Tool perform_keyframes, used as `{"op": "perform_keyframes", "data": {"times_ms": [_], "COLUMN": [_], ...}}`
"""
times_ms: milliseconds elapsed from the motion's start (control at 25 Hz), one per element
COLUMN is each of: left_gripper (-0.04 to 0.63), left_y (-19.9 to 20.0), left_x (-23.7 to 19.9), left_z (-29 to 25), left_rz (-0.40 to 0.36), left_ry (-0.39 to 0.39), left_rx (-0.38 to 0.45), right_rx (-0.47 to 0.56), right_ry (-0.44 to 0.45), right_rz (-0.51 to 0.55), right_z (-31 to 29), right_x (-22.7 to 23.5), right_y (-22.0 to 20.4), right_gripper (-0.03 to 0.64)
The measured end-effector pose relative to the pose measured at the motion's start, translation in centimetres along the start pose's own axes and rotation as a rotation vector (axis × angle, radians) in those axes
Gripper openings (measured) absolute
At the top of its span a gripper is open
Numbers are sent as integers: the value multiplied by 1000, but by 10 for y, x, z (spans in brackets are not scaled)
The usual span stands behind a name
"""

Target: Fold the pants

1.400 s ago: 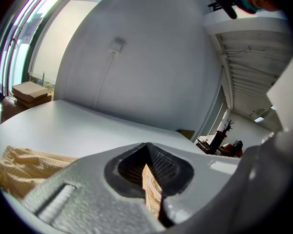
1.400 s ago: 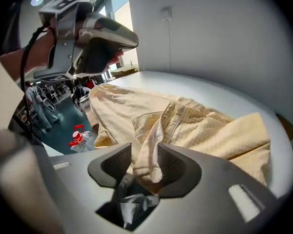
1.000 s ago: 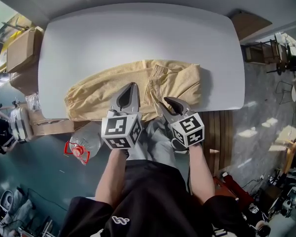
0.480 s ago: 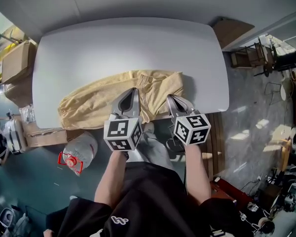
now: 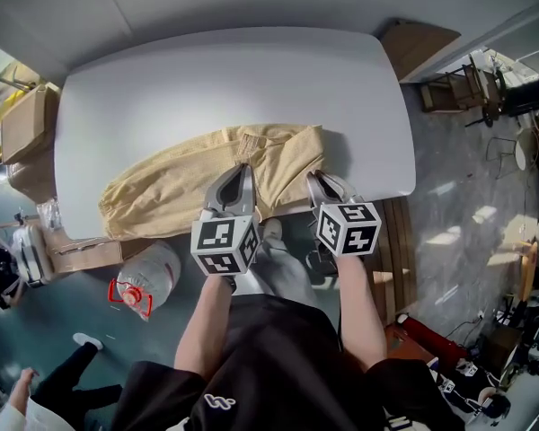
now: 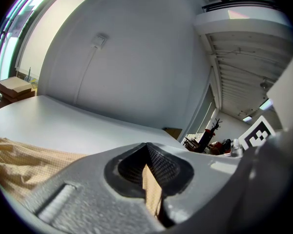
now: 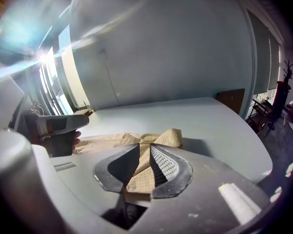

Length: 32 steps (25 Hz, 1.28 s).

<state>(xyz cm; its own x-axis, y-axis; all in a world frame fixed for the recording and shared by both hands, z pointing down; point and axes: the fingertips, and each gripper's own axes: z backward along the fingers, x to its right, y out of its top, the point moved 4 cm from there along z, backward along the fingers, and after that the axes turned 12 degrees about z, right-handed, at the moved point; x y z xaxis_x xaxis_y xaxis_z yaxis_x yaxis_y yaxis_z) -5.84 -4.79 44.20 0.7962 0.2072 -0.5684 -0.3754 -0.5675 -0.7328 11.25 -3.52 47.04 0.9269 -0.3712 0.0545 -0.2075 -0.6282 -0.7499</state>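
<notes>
Table (image 5: 234,79), white with rounded corners, carries the tan pants (image 5: 175,185) laid crosswise along its near edge, the bunched end to the right and the legs trailing left. The left gripper (image 6: 147,152) has its jaws pressed together on a thin strip of the cloth at that near edge. The right gripper (image 7: 145,149), at the right-hand corner of the pants, has just been opening its jaws. They stand a narrow way apart with a fold of the cloth between them, lying against one pad.
</notes>
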Motion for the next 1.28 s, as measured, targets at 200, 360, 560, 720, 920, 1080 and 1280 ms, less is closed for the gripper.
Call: {"op": "perform_keyframes", "data": {"times_ms": [200, 360, 560, 720, 920, 1080, 1280], "left_gripper": [6, 6, 6, 6, 6, 6, 6], "left_y": [-17, -30, -49, -61, -70, -76, -76], "left_x": [-2, -2, 6, 13, 14, 9, 9], "left_z": [-11, -21, -36, -48, -56, -56, -58], "left_rz": [30, 13, 25, 19, 21, 32, 36], "left_ry": [18, 37, 42, 40, 51, 68, 70], "left_rx": [-42, -79, -124, -155, -170, -181, -180], "right_rx": [-65, -94, -131, -158, -178, -223, -247], "right_ry": [6, -9, -34, -13, 39, 59, 79], "right_rz": [-54, -115, -199, -262, -282, -258, -227], "right_z": [-9, -18, -21, -28, -41, -46, -44], "right_x": [19, 39, 72, 83, 77, 70, 68], "right_y": [-24, -42, -68, -89, -99, -102, -101], "right_gripper": [194, 273, 316, 319, 296, 232, 98]}}
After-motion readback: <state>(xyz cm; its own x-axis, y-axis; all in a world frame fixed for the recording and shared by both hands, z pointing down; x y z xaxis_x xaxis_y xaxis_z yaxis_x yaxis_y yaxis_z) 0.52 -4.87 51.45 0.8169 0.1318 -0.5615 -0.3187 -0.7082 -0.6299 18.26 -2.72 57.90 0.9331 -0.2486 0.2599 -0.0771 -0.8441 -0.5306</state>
